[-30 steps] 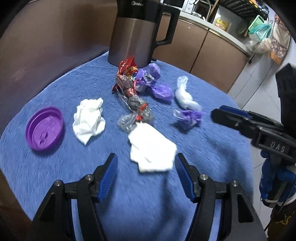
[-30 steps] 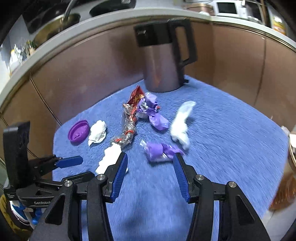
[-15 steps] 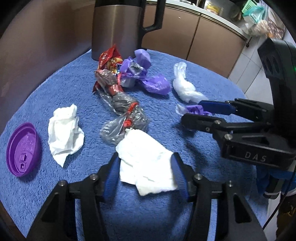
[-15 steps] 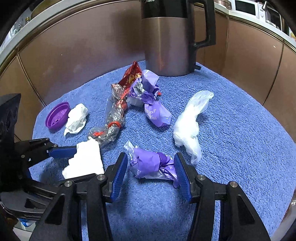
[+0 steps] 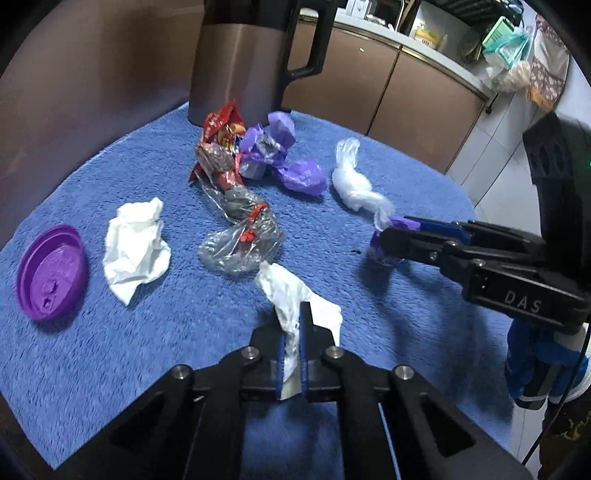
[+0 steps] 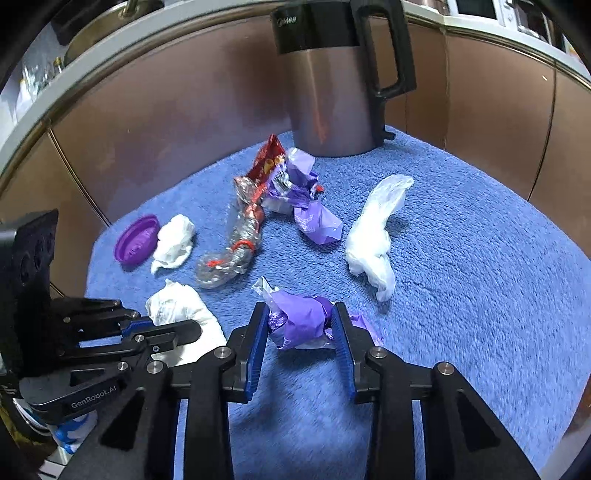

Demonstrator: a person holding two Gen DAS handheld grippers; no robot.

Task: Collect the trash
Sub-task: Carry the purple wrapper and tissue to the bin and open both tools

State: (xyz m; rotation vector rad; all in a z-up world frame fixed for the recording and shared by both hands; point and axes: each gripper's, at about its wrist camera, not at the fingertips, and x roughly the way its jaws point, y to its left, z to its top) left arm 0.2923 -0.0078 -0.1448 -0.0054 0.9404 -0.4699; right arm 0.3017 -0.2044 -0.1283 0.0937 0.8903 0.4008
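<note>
Crumpled white paper tissue (image 5: 295, 295) near the front edge of the blue fleece mat (image 5: 110, 354), pinched up into a ridge. Crumpled purple foil wrapper (image 6: 301, 319) beside it toward the right edge. Second white tissue wad (image 5: 135, 243) and round purple plastic lid (image 5: 50, 271), underside up, at the left edge. Clear plastic wrapper with red ties (image 5: 240, 225), red snack packet (image 5: 221, 123), purple wrapper cluster (image 5: 280, 158) mid-mat; twisted white plastic bag (image 5: 352, 182) right of them.

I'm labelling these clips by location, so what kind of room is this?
Most likely a home kitchen: an electric kettle stands on the blue mat, brown cabinet doors run under a countertop, and a microwave-like appliance sits at the back.
</note>
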